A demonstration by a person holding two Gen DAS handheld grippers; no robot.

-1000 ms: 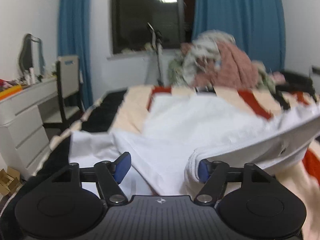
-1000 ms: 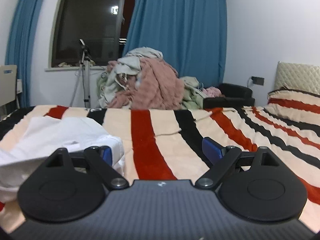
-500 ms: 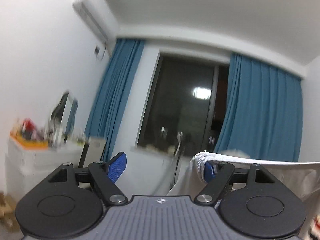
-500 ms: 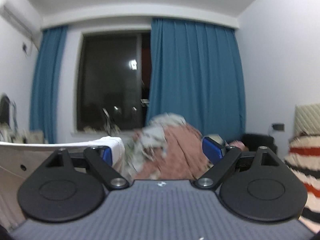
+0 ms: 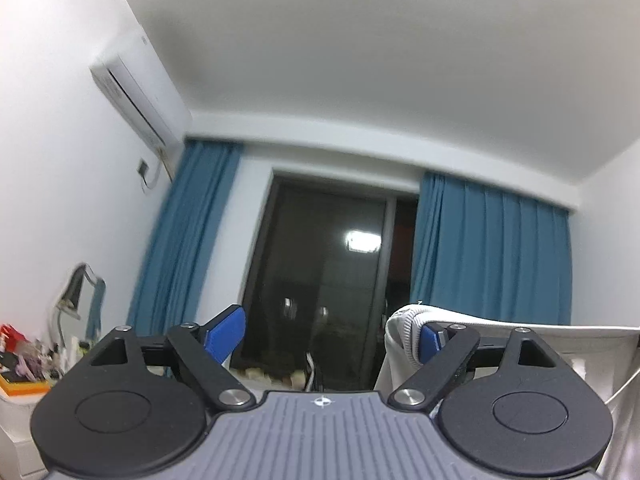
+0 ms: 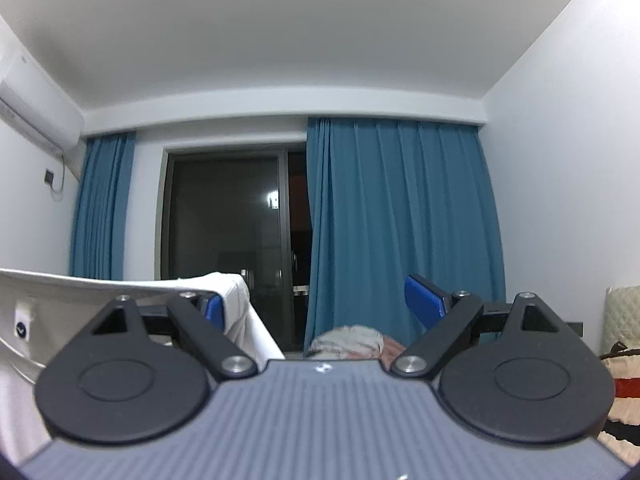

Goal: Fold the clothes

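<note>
I see only the right-hand corner of the striped cream, red and black bed cover [image 6: 622, 400], and beyond my gripper a heap of pink and pale crumpled clothes [image 6: 352, 342] on it.

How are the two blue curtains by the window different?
In the right wrist view, the left curtain is a narrow strip bunched beside the window, while the right curtain is spread much wider. The left curtain leaves the glass uncovered; the right curtain overlaps the window's right edge. Both are the same blue, pleated, and hang from just under the ceiling.
</note>
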